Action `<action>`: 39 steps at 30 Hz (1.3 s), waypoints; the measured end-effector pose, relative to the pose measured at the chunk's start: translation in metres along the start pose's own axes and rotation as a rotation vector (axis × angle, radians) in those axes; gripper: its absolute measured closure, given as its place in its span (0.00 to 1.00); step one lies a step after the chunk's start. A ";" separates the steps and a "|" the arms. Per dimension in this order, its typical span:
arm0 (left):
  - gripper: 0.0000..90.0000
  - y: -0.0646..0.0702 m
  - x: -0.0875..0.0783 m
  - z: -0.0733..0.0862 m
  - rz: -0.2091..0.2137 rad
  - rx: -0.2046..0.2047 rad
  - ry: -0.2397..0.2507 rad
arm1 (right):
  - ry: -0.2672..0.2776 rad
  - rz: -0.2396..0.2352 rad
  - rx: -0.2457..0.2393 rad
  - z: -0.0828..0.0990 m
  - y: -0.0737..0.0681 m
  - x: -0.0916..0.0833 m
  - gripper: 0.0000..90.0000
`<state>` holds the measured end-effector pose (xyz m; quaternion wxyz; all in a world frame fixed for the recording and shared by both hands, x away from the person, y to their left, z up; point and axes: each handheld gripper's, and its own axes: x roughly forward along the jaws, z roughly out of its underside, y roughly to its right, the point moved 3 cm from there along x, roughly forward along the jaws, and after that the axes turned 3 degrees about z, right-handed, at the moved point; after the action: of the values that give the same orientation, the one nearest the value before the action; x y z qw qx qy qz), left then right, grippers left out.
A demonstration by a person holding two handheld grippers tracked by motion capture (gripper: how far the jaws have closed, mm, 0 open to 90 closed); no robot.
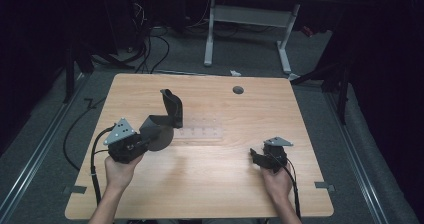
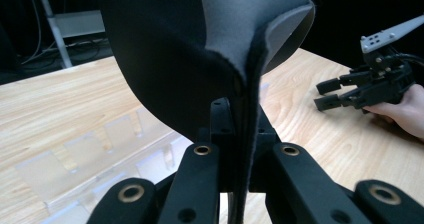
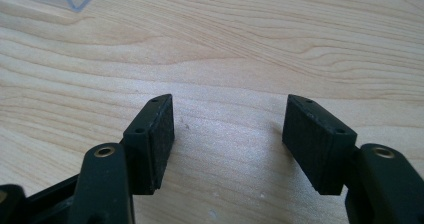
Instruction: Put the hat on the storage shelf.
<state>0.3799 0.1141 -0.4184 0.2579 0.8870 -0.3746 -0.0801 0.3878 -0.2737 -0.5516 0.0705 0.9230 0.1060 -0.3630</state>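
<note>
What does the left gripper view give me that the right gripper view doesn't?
Left gripper view: the left gripper shut on the edge of a dark soft item with a grey lining, and the right gripper across the table, in a hand. Right gripper view: its own fingers open with nothing between them, just above bare wood. Both: the wooden table and part of the clear tray.
</note>
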 end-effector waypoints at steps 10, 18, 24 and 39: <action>0.96 -0.012 0.002 -0.009 -0.031 0.005 0.023 | 0.000 0.000 0.000 0.000 0.000 0.000 0.42; 0.96 -0.025 0.003 -0.016 -0.071 0.022 0.052 | 0.000 0.000 0.000 0.000 0.000 0.000 0.42; 0.96 -0.035 0.005 -0.021 -0.093 0.039 0.070 | 0.000 0.000 0.000 0.000 0.000 0.000 0.42; 0.96 -0.058 0.009 -0.025 -0.160 0.095 0.099 | 0.000 0.000 -0.001 0.000 0.000 0.000 0.42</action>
<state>0.4309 0.1513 -0.4261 0.2264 0.9282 -0.2926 -0.0385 0.3876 -0.2733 -0.5516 0.0709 0.9230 0.1059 -0.3632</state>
